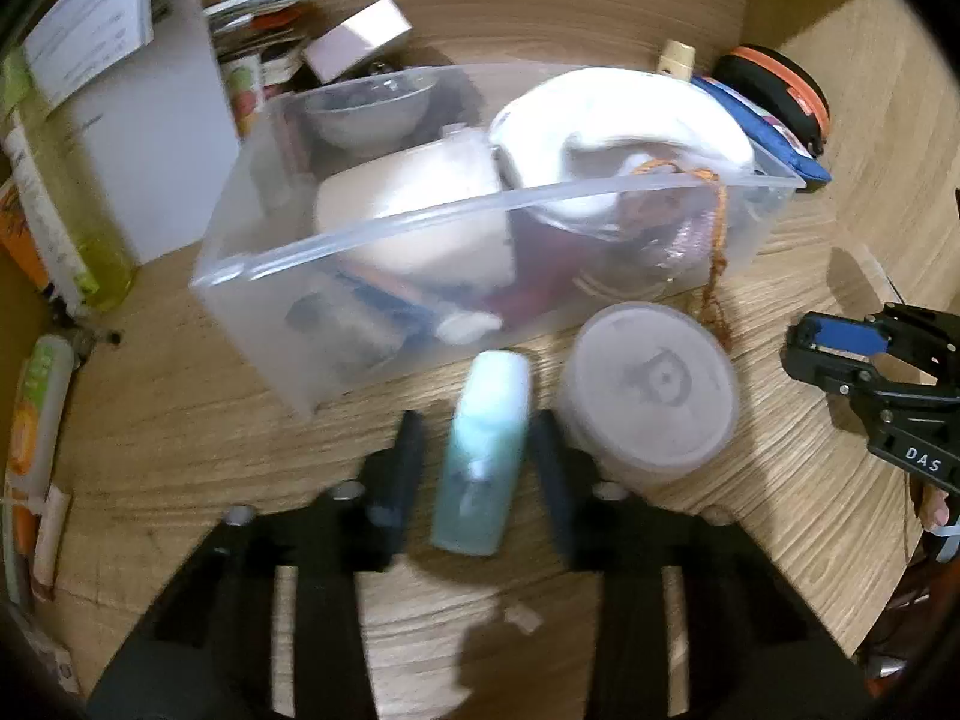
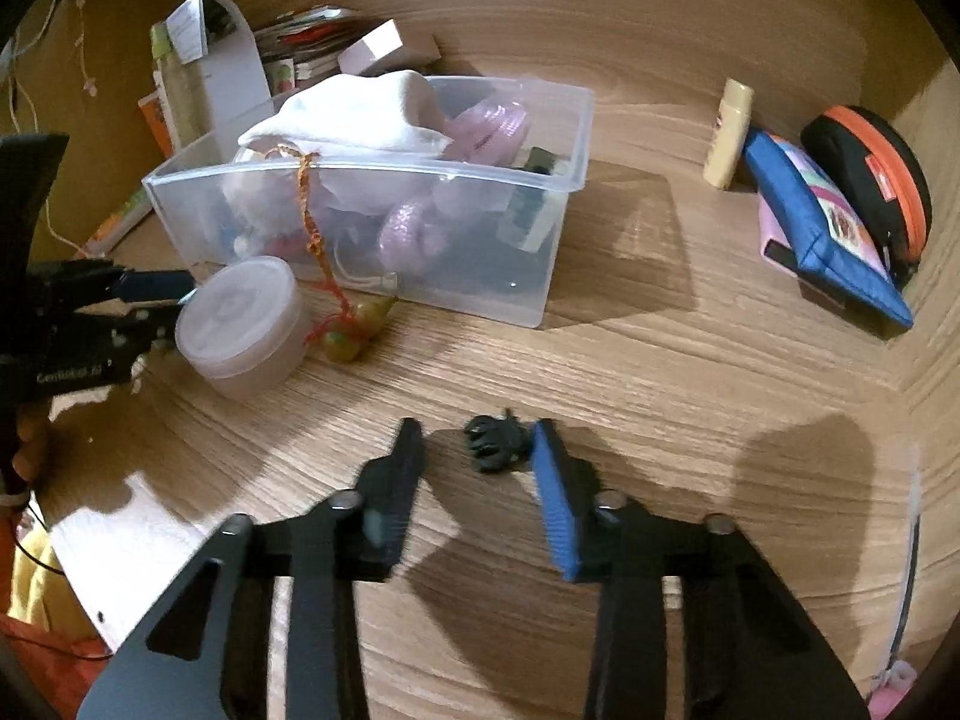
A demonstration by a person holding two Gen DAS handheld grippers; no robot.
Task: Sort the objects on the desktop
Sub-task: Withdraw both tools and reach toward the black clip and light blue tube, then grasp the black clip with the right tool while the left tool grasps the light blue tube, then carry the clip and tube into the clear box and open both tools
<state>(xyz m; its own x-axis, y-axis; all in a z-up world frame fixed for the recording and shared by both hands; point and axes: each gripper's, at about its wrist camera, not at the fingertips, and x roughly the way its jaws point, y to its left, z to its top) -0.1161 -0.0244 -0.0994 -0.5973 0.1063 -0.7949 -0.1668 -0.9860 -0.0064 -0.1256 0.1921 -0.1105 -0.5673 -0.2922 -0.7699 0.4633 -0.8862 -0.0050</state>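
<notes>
A clear plastic bin point(image 1: 360, 240) point(image 2: 558, 192) holds a white cloth point(image 1: 624, 114), pink items and other objects. My left gripper point(image 1: 477, 426) is open, its fingers on either side of a pale teal tube point(image 1: 486, 450) lying on the wooden desk just before the bin. A round lidded jar point(image 1: 651, 384) point(image 2: 240, 324) stands right of the tube. My right gripper point(image 2: 477, 438) is open, low over the desk, with a small black clip point(image 2: 498, 435) between its fingertips, close to the blue pad point(image 2: 555, 504). It also shows in the left wrist view point(image 1: 840, 354).
An orange cord with yellowish beads point(image 2: 348, 336) hangs from the bin onto the desk. A cream bottle point(image 2: 729, 132), blue pouch point(image 2: 822, 228) and black-orange case point(image 2: 870, 180) lie at the right wall. Boxes, papers and a green bottle point(image 1: 72, 222) crowd the left.
</notes>
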